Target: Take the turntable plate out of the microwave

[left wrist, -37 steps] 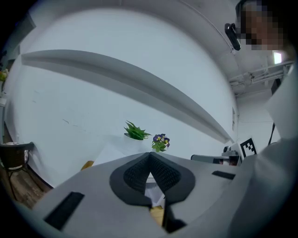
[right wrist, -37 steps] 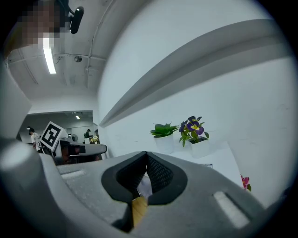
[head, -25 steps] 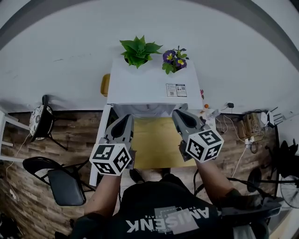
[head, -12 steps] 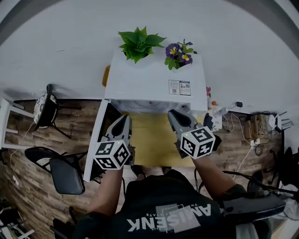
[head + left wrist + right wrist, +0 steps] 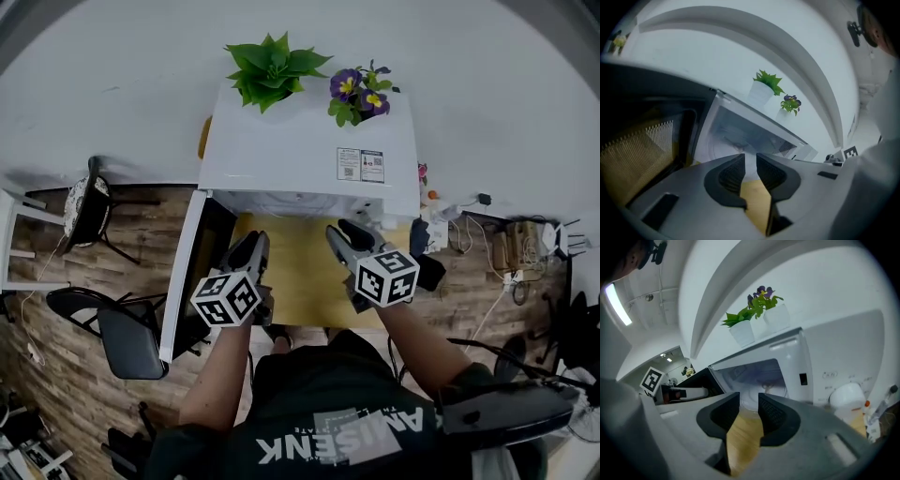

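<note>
- The left gripper (image 5: 253, 246) and the right gripper (image 5: 345, 232) were held side by side above the wooden bench (image 5: 302, 281), both pointing at the microwave (image 5: 300, 150).
- The left gripper (image 5: 750, 161) had its jaws released. They stood a narrow gap apart and had just been opening, with nothing between them. Only the bench (image 5: 757, 201) showed through the gap.
- The right gripper (image 5: 749, 401) had its jaws released as well. They stood slightly apart and had just been opening, with nothing gripped. The bench (image 5: 740, 437) showed through the gap.
- The microwave door (image 5: 183, 272) stood open, swung out beyond the left side of the left jaws.
- The turntable plate (image 5: 724, 143) lay inside the open microwave (image 5: 754, 136), ahead of the left jaws and clear of them. No jaw touched it.
- In the right gripper view the open microwave (image 5: 754, 373) lay straight ahead of the jaws. The control panel (image 5: 843, 366) lay to the right of the jaws.
- A green plant (image 5: 270, 67) and a purple-flowered plant (image 5: 359, 94) stood on top of the microwave, beyond and above both pairs of jaws. A printed label (image 5: 360, 165) sat on the same top surface, ahead of the right jaws.
- Each gripper carried its marker cube behind the jaws, nearest the person.
</note>
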Motion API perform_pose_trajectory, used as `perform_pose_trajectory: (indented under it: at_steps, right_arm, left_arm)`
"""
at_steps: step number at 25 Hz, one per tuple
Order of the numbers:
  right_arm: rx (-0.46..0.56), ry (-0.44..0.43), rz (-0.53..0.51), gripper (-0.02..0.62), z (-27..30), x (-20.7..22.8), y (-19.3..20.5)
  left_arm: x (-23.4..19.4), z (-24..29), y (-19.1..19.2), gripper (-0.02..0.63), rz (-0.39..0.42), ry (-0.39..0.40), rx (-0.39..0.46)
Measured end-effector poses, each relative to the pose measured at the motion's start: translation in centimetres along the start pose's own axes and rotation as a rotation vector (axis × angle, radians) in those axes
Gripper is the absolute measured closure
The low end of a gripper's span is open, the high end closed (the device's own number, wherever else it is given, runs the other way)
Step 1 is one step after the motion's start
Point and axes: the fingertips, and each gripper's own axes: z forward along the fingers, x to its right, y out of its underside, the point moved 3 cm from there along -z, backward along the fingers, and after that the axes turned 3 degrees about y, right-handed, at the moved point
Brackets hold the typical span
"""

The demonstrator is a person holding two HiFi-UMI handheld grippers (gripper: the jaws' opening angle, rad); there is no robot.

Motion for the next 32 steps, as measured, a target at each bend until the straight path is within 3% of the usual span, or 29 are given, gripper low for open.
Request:
perform_pose_trajectory:
  at_steps: [9, 16, 21, 27, 32]
  right_arm:
    - [-0.038, -0.018, 0.259, 0.445, 2.7, 1.7, 3.8]
    - [-0.029, 0.053, 0.365, 0.351, 4.5, 3.1, 5.5]
    - [-0.037, 0.070, 0.474, 0.327, 6.2, 3.9, 7.0]
    - [0.002, 0.152, 0.516, 0.307, 7.7, 5.1, 7.6]
    - [-0.015, 0.158, 0.630, 0.301, 9.2, 5.7, 8.7]
  left_arm:
    - [-3.9, 3.0, 4.0, 0.424, -0.351, -0.008, -0.012]
    - [-4.7, 5.6, 6.0, 0.408, -0.369, -0.002, -0.062]
    - [-5.8, 7.5, 6.4, 0.396, -0.454, 0.002, -0.072]
    - [-8.1, 9.2, 6.5, 0.384, -0.466, -0.040, -0.094]
    - [-8.8, 10.6, 7.0, 0.382, -0.506, -0.041, -0.092]
